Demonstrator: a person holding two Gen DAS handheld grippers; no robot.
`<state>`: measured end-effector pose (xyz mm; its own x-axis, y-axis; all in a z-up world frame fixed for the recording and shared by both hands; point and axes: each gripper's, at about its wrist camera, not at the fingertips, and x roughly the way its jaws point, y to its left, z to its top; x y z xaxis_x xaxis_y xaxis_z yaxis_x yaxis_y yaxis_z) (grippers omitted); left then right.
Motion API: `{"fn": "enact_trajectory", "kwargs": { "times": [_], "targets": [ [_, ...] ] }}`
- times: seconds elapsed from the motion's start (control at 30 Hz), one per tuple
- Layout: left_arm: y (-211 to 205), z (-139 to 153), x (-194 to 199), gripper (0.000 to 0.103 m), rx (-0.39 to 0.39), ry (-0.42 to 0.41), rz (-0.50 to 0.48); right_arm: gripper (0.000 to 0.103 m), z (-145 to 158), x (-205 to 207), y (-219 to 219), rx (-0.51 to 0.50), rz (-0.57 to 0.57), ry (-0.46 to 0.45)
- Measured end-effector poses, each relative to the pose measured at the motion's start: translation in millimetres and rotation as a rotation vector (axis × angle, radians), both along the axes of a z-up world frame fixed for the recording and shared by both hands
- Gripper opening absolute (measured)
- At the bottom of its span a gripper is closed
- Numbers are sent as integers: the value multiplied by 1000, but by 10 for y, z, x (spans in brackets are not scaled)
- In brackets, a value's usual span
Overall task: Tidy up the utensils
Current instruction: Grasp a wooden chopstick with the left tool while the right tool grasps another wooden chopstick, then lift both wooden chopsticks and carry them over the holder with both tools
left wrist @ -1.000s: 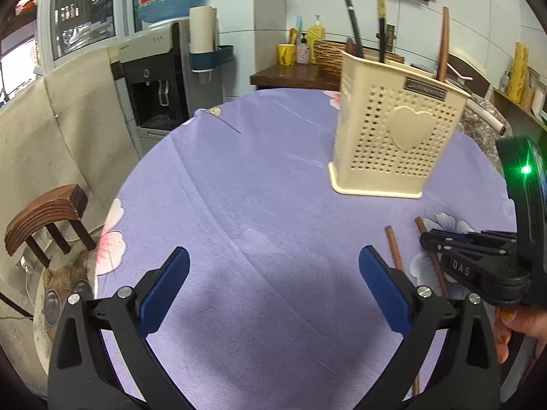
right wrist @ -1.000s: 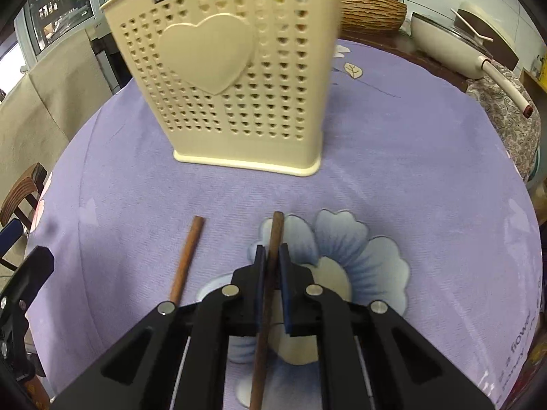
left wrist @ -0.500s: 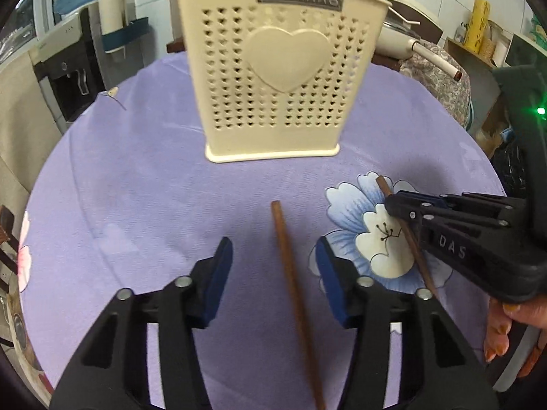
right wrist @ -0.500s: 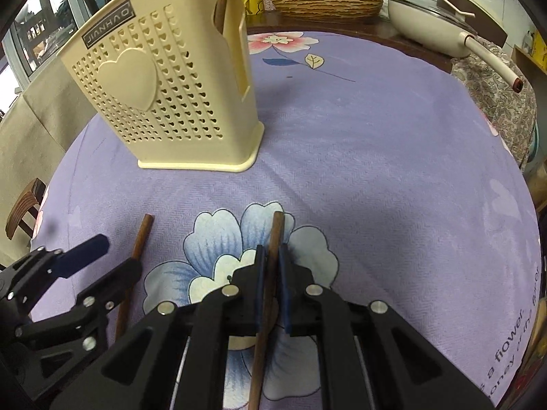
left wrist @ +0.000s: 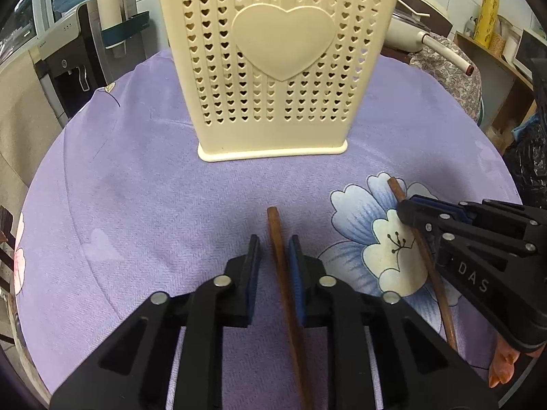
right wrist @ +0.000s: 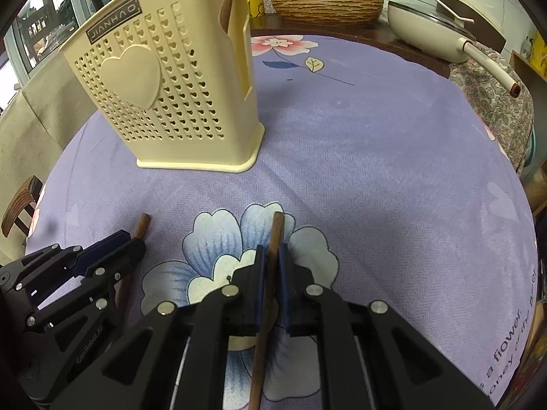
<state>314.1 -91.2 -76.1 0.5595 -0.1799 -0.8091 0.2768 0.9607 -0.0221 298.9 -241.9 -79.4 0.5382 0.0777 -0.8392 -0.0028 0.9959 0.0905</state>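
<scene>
While right tongs grip one chopstick, left tongs are closing around another before holder.

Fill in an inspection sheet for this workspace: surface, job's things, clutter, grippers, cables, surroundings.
Surface: round table under a purple flowered cloth.
Job's things: cream perforated utensil holder standing upright; two brown chopsticks lying on the cloth, the left chopstick and the right chopstick.
Clutter: nothing seen on the cloth.
Grippers: left gripper closing, the left chopstick between its jaws, a gap showing on one side; right gripper shut on the right chopstick.
Cables: nothing seen.
Surroundings: water dispenser, wicker basket, cream pan, wooden chair.
</scene>
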Motion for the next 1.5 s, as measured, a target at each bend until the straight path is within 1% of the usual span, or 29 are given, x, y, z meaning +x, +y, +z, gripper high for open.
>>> {"fn": "enact_trajectory", "kwargs": {
  "times": [0.03, 0.1, 0.4, 0.5, 0.6, 0.7, 0.8, 0.93, 1.1, 1.2, 1.33, 1.5],
  "targets": [
    [12, 1, 4, 11, 1, -2, 0, 8, -1, -2, 4, -1, -2, -1],
    [16, 4, 10, 9, 4, -7, -4, 8, -2, -3, 17, -5, -3, -2],
    [-8, 10, 7, 7, 0, -10, -5, 8, -2, -15, 0, 16, -14, -6],
    [17, 47, 3, 7, -16, -14, -1, 8, 12, -15, -45, 33, -10, -13],
    [57, 113, -13, 7, -36, -25, 3, 8, 70, -22, -71, 76, -3, -34],
    [118, 228, -39, 7, -85, -33, -3, 7, 162, -31, -85, 116, 9, -59],
    [166, 378, -89, 7, -110, -64, -10, 7, 267, -41, -92, 142, 19, -84],
    [232, 654, -172, 7, -140, -123, -19, 7, 540, -111, -125, 180, 39, -154],
    [365, 1050, -298, 7, -178, -204, -32, 7, 1068, -279, -180, 213, 102, -290],
    [455, 1325, -380, 7, -190, -267, -34, 7, 1352, -382, -217, 233, 145, -351],
    [544, 1670, -509, 7, -187, -346, -61, 7, 1607, -450, -257, 221, 186, -384],
    [623, 1922, -590, 7, -180, -400, -70, 7, 1784, -508, -230, 209, 222, -401]
  ]
}}
